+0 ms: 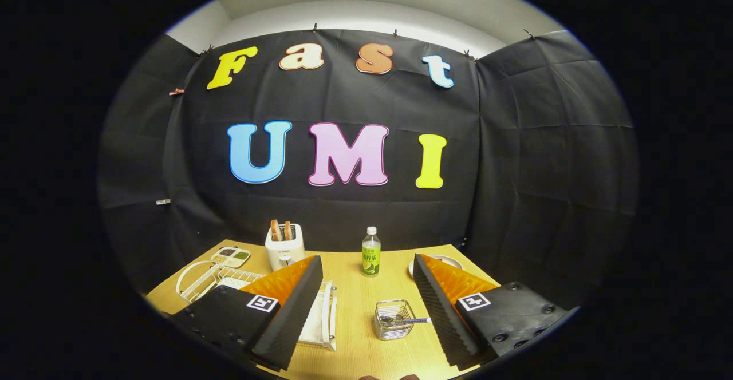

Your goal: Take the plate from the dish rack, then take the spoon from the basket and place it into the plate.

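Note:
My gripper [366, 260] is open and held above the wooden table [355, 294], with nothing between its fingers. A small wire basket [394, 320] stands on the table between the fingers, nearer the right one, and a spoon [408, 321] lies in it with its handle pointing right. The white wire dish rack [212, 280] sits to the left, largely hidden behind the left finger; a white upright edge [327, 311] of it or of its load shows by that finger's inner side. A white plate [448, 261] peeks out beyond the right finger's tip.
A white toaster [284, 246] with two slices of bread stands at the back left. Left of it lies a divided dish [231, 256]. A bottle with a green label [371, 252] stands at the back centre. Black cloth walls close the table behind and to the sides.

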